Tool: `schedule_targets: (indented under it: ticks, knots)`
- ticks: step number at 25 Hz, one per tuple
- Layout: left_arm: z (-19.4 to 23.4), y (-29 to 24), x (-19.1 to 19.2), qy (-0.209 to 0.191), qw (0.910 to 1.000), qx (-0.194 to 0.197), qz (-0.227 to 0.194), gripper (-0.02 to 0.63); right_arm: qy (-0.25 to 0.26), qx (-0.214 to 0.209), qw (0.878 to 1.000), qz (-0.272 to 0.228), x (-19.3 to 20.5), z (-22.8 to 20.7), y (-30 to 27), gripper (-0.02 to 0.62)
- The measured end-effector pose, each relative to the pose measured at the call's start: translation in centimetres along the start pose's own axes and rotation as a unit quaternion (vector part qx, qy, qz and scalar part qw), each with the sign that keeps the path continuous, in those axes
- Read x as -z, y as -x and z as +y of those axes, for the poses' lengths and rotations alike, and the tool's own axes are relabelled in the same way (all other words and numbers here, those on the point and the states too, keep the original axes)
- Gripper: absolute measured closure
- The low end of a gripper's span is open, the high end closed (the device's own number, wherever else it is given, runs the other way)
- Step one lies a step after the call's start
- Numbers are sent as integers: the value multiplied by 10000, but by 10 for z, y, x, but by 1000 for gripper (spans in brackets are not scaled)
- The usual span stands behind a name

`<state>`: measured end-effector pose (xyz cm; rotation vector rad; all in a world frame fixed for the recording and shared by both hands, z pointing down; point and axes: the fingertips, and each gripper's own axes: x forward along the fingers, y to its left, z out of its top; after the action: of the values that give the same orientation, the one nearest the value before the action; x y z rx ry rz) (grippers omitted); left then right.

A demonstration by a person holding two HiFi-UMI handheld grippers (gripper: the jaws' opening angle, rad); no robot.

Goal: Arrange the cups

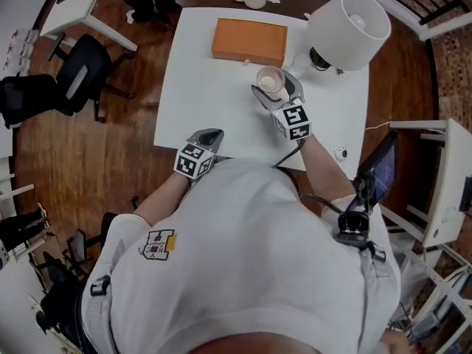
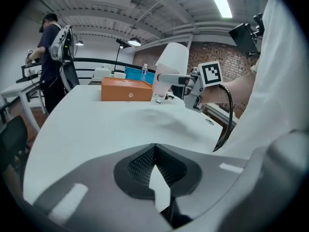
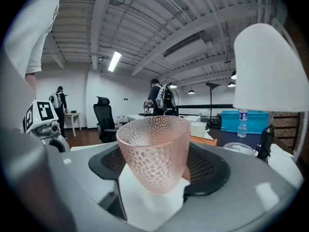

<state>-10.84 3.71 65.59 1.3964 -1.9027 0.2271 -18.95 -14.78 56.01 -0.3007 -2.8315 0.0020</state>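
Cup: pink, translucent, dimpled wall that tapers to the base. It stands upright in the right tool, jaws pressed on its lower wall. It is over the worktop, between box and lamp, and apparently clear of the surface.

Judged light, thin-walled and stiff. Plastic or glass: cannot tell, so treat as fragile. The dimples should aid grip, but the taper could let it creep upward. Hold it by the wall, gently.

Left tool: closed, empty, at the worktop's near edge.
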Motion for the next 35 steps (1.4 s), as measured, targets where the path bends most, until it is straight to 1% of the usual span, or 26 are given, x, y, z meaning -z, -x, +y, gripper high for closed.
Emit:
schedule_targets:
  ticks: [10,13,16,21,26,29,35]
  knots:
    - [56,38,19,542,9973,-421,-277,606,363,-186,9988,-270,-70,10,-85,224]
    - [64,44,26,678,9960,-517,-285,606,421,-193,9985,-279,-86,0,-111,224]
    - [67,51,35,790,9948,-591,-244,606,321,-92,9992,-236,-96,-20,-136,224]
    - [74,67,54,1083,9906,-815,-159,606,117,32,9999,3,-87,-48,-179,224]
    - [80,83,66,1315,9854,-1069,-133,606,-42,44,9999,150,-73,-54,-205,222]
    - [81,88,67,1393,9833,-1164,-137,606,-214,151,9993,259,-61,-60,-214,222]
    - [83,92,64,1428,9818,-1243,-128,606,-378,165,9985,371,-48,-60,-219,222]
